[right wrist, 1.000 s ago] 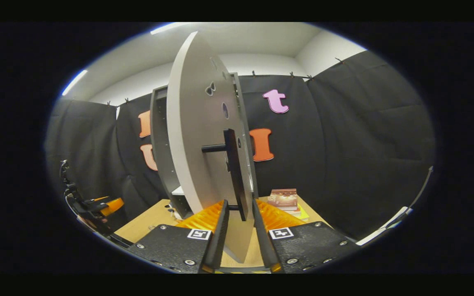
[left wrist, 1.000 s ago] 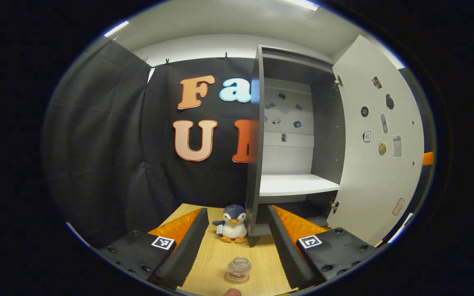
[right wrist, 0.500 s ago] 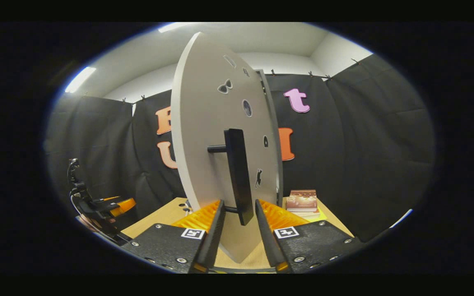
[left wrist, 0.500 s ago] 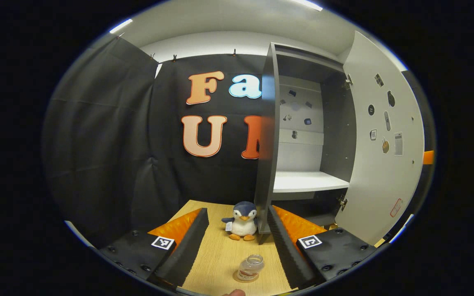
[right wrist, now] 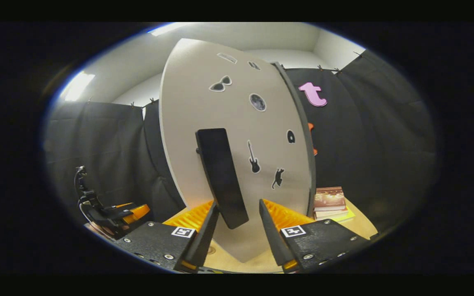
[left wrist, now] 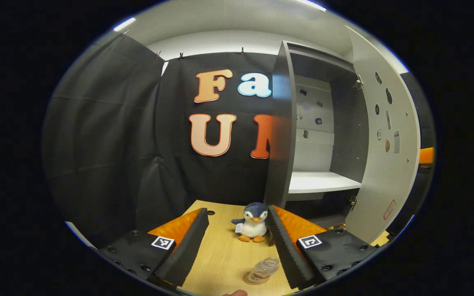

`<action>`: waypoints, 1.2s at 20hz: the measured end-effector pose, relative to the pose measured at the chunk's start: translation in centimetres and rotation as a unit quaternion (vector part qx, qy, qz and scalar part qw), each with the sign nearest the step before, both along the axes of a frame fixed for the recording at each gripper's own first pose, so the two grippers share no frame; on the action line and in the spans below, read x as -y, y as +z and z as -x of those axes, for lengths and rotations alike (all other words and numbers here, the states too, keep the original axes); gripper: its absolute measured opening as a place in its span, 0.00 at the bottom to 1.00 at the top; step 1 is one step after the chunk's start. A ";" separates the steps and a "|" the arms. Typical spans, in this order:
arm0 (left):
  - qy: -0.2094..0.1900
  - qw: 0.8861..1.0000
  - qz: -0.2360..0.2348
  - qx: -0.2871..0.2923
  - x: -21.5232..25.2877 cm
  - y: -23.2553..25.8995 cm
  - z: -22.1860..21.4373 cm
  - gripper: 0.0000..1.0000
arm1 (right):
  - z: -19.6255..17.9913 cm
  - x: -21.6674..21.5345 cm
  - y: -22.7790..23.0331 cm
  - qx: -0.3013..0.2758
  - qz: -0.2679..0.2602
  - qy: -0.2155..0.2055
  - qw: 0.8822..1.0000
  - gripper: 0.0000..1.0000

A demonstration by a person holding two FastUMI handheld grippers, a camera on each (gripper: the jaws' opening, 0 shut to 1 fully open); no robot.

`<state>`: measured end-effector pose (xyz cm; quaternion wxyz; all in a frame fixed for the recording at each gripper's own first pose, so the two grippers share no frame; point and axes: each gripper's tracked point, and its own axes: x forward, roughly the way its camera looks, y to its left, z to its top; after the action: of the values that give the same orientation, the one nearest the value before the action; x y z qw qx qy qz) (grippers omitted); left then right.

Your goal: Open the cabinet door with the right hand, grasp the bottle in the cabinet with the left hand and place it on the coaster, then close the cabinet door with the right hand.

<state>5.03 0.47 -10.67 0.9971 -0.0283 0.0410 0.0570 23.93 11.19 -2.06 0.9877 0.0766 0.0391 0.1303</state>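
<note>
My right gripper (right wrist: 232, 224) straddles the door handle (right wrist: 221, 176), jaws spread, not clamping it; the upright bar sits between them. The cabinet door (right wrist: 237, 135) stands partly open. My left gripper (left wrist: 237, 242) is released, the bottle (left wrist: 263, 270) standing on the table (left wrist: 224, 255) between its fingers.

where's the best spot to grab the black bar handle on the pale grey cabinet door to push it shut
Probably the lower end of the black bar handle, which stands nearly upright, tilted a little, off the pale grey cabinet door. Come from the front with a finger on each long side. The right gripper is already lined up there, its fingers open and apart from the bar, whose lower tip hangs between them.
</note>
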 end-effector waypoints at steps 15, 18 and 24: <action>0.006 1.000 0.003 0.014 -5.5 0.0 -5.6 0.95 | -6.9 -8.0 -0.2 0.044 0.041 0.007 0.998 0.63; 0.000 1.000 0.005 0.014 -6.2 -0.1 -6.6 0.94 | -7.9 -8.7 -0.2 0.042 0.030 0.003 0.999 0.65; -0.008 1.000 0.009 0.006 -7.5 -1.4 -8.5 0.94 | -10.8 -9.4 -0.3 0.046 0.038 -0.023 0.998 0.71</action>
<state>13.50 7.95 -12.09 0.9975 -0.0378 0.0353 0.0488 34.73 20.61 -2.35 0.9934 0.0338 -0.0029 0.1092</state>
